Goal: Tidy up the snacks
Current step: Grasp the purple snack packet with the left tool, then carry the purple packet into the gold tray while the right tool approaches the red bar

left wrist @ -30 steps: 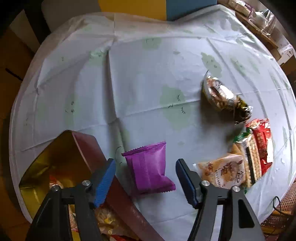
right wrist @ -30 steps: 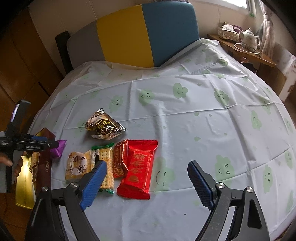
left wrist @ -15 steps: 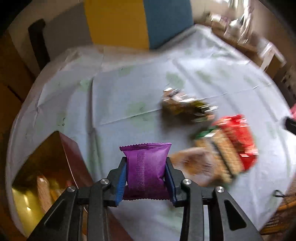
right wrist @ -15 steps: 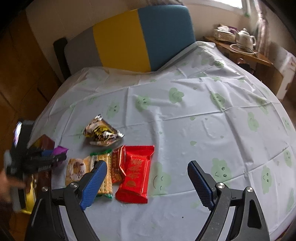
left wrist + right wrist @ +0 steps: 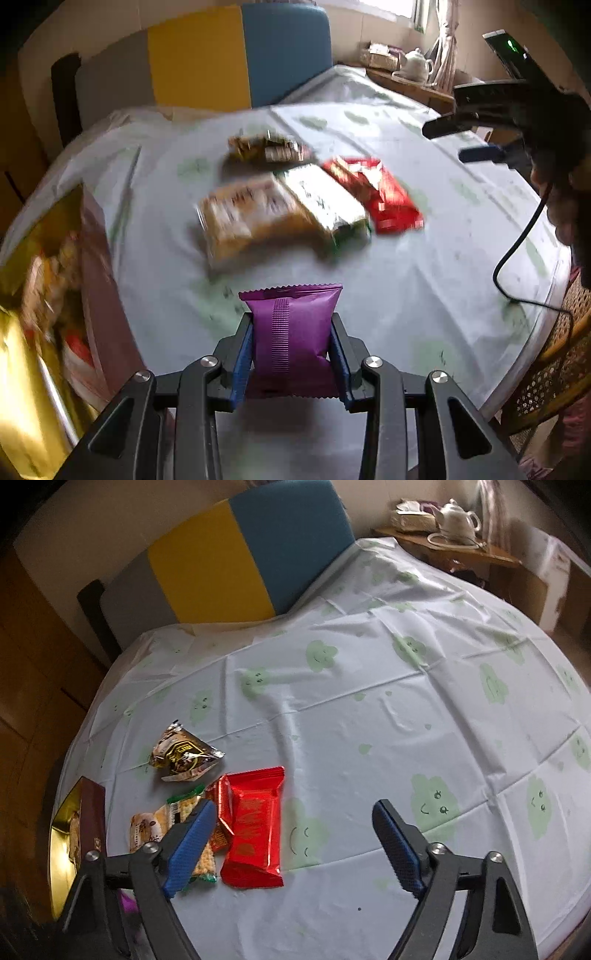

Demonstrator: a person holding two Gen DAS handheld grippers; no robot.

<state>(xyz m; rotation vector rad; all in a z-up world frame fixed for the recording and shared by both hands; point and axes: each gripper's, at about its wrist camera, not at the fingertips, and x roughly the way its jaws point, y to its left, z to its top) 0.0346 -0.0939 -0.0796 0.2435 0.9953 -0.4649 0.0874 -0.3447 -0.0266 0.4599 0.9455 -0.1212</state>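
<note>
Gripping the purple packet (image 5: pixel 291 334) upright at lower centre, the left gripper (image 5: pixel 291 354) is clamping its sides; the gold-lined box (image 5: pixel 55 229) is lying to its left, probably the destination, though blurred. Across in the right view, the right gripper (image 5: pixel 291 845) is hanging with jaws apart above the red packet (image 5: pixel 255 823), nothing between them.

Cloth-covered table (image 5: pixel 369 716), red packet (image 5: pixel 255 825), brown packet (image 5: pixel 183 755), gold box (image 5: pixel 68 834)

Motion blur smears the snack packets (image 5: pixel 288 206) and the gold box's (image 5: pixel 40 280) contents.
</note>
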